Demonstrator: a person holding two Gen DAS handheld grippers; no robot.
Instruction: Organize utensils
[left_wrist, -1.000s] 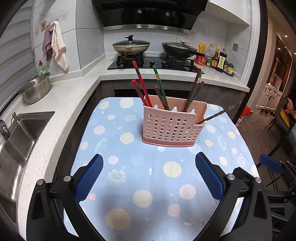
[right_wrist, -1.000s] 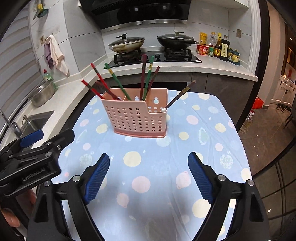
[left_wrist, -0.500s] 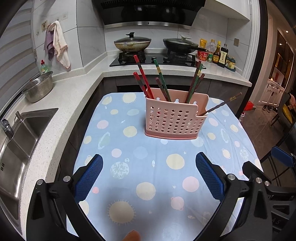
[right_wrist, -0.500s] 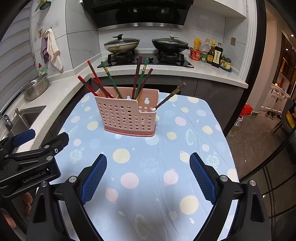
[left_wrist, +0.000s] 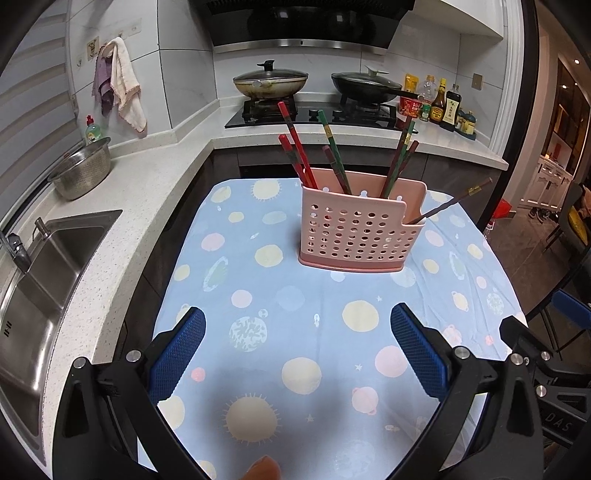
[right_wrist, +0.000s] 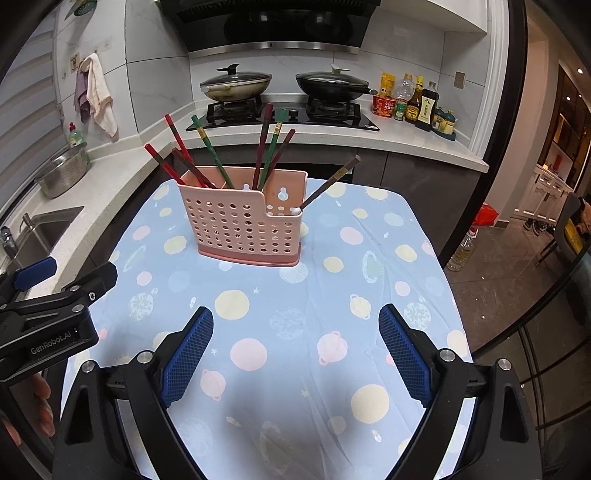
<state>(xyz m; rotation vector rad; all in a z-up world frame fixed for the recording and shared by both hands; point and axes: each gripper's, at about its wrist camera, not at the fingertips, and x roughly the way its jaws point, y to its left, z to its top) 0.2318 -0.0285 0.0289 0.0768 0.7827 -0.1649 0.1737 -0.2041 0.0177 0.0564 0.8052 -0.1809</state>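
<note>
- Pink perforated plastic forms the utensil holder (left_wrist: 360, 230), which we see standing upright on the table (left_wrist: 258, 295), on a light-blue cloth printed with planets and suns.
- We count several chopsticks (left_wrist: 334, 160) standing in its taller compartments: red ones lean left, green and dark ones rise near the middle and right.
- One dark chopstick with a gold band (right_wrist: 328, 184) rests in the low end compartment, tilted far out to the right.
- Our left gripper (left_wrist: 297, 354) hovers over the near part of the cloth, its blue-padded jaws spread wide with nothing between them, well apart from the holder.
- Our right gripper (right_wrist: 295, 350) is likewise spread wide and empty above the cloth, on the near side of the holder.
- From the right wrist view we see the left gripper's body at the left edge of the table.
- Beyond the table we see a stove (left_wrist: 314, 112) with two lidded pans, sauce bottles (right_wrist: 417, 105) and a sink (left_wrist: 40, 280).
</note>
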